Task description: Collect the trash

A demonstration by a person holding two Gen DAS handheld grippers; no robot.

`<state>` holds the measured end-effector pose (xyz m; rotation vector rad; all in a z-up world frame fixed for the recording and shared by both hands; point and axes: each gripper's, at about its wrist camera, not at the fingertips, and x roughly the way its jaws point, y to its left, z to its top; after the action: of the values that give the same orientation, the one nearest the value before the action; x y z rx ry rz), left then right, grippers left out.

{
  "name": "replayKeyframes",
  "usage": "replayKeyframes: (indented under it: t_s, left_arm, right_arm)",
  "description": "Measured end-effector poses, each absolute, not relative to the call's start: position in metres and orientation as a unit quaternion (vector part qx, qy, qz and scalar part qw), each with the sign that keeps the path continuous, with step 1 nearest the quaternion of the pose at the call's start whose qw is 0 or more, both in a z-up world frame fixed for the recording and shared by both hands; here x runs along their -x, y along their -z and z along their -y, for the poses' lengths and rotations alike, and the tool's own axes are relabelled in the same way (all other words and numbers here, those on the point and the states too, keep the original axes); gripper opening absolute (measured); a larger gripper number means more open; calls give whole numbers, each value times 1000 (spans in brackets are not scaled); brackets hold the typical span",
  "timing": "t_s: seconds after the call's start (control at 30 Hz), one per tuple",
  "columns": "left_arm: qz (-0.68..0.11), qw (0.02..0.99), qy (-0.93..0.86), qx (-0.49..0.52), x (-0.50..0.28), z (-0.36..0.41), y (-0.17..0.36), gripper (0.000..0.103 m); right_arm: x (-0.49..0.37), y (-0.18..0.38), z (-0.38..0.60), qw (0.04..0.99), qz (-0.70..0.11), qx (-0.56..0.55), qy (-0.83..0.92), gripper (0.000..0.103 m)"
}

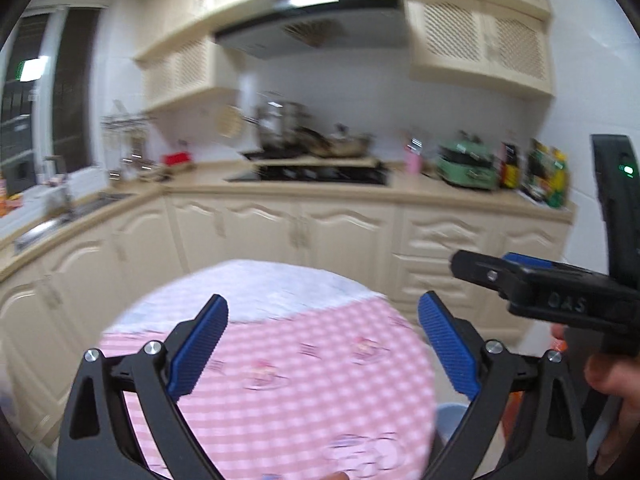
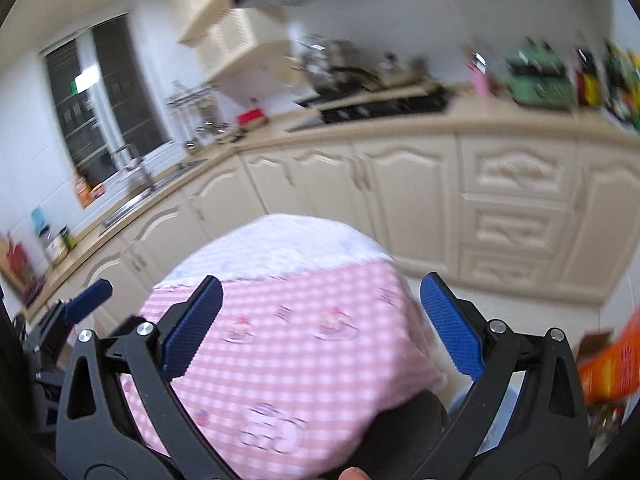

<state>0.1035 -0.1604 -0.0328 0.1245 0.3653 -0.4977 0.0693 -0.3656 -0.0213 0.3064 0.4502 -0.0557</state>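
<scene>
Here both claws, left claw (image 1: 323, 312) and right claw (image 2: 320, 292), gape level above the table (image 1: 304, 344).

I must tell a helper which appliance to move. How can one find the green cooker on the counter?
Start at the black stove in the middle of the beige counter, under the hood. Go right along the counter, past a pink cup. The green cooker stands next, before the dark bottles; it is the only pale green thing there.

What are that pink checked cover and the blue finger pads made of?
The pink checked cover looks like soft printed fabric or vinyl; blur leaves it open. The blue finger pads look like matte rubber or plastic with a fine ribbed grip texture.
</scene>
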Motion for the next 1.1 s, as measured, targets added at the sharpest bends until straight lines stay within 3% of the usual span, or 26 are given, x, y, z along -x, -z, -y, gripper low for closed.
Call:
replayKeyframes:
  t_s: [0.5,1.1]
  left_arm:
    - [-112,988,104,-20,-72,49,-47,98]
    - [-107,993,40,18,-46,-17,-51,99]
  right_arm:
    - [-68,-36,262,983,-171,-66,-14,97]
    - [-55,-50,210,988,-149,-31,-23,97]
